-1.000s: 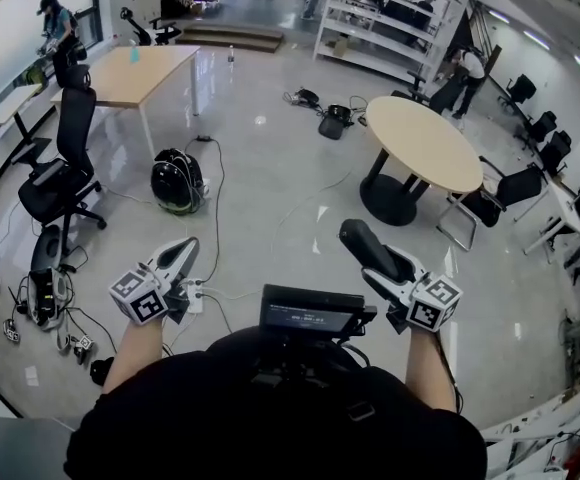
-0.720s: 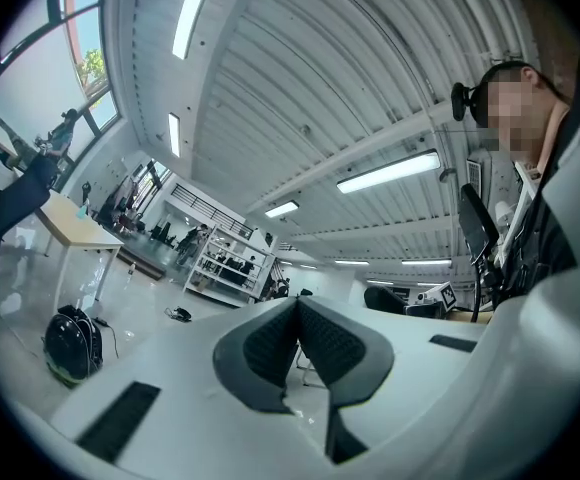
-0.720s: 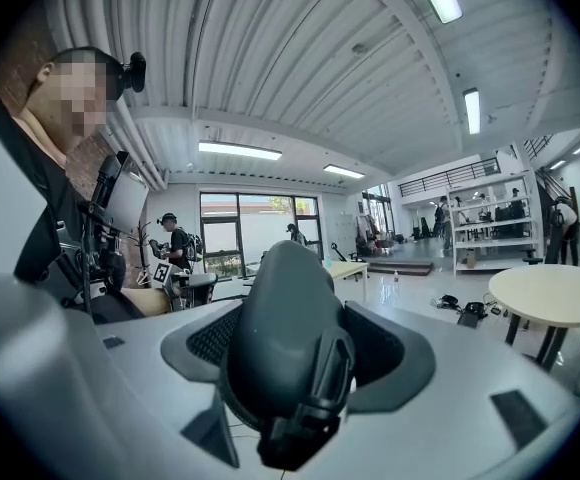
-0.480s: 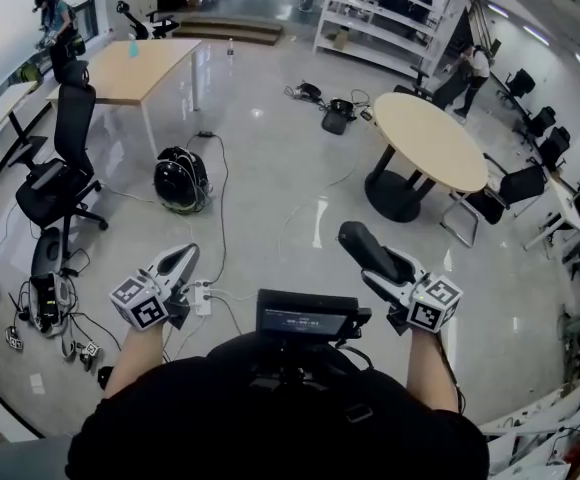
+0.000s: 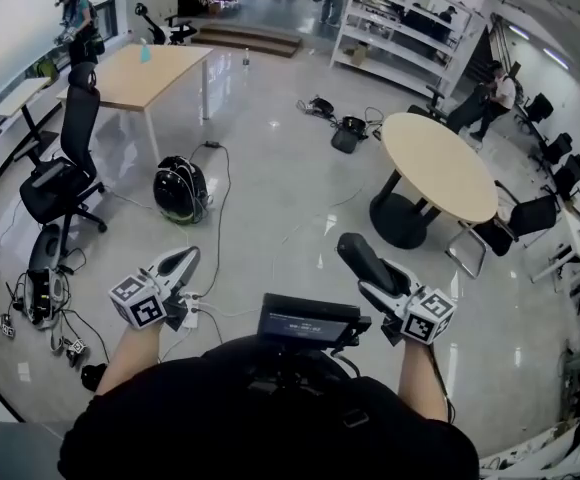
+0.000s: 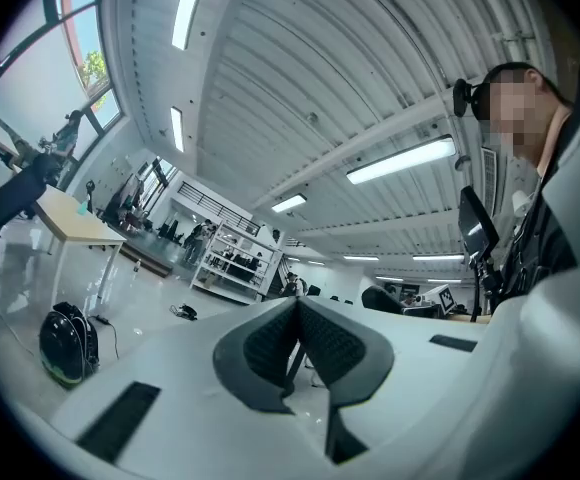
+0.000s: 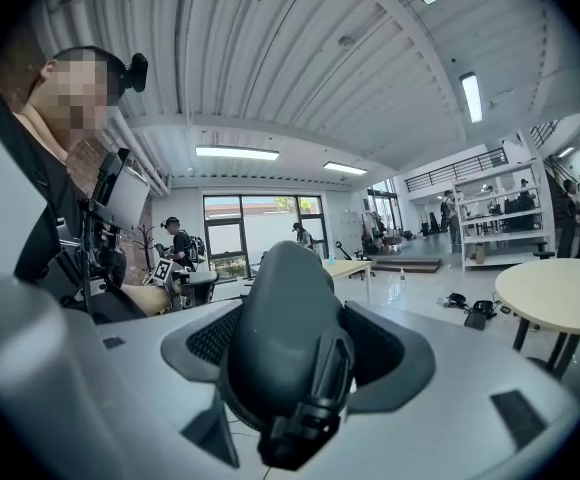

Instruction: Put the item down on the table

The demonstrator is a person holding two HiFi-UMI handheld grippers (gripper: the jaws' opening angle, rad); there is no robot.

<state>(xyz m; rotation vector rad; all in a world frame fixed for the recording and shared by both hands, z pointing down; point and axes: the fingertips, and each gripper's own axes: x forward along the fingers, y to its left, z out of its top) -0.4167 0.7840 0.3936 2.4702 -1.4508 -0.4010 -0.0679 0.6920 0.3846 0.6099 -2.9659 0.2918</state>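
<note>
My right gripper (image 5: 378, 280) is shut on a dark grey, rounded, elongated item (image 5: 358, 253), held in the air in front of the person's chest. In the right gripper view the item (image 7: 285, 353) fills the space between the black pads and points upward. My left gripper (image 5: 177, 264) hovers at the left over the floor, its jaws together with nothing in them; in the left gripper view the pads (image 6: 322, 346) meet. A round beige table (image 5: 438, 163) stands ahead to the right, well away from both grippers.
A rectangular wooden table (image 5: 150, 68) stands far left. A black office chair (image 5: 60, 183) and a black-and-green rounded bag (image 5: 180, 188) are on the floor, with cables (image 5: 215, 218) around. More chairs (image 5: 515, 218) sit by the round table. A black device (image 5: 308, 320) is on the person's chest.
The head view has shifted, so the round table and floor objects sit a little further right and lower. Both grippers keep their pose; the right one still holds the dark item.
</note>
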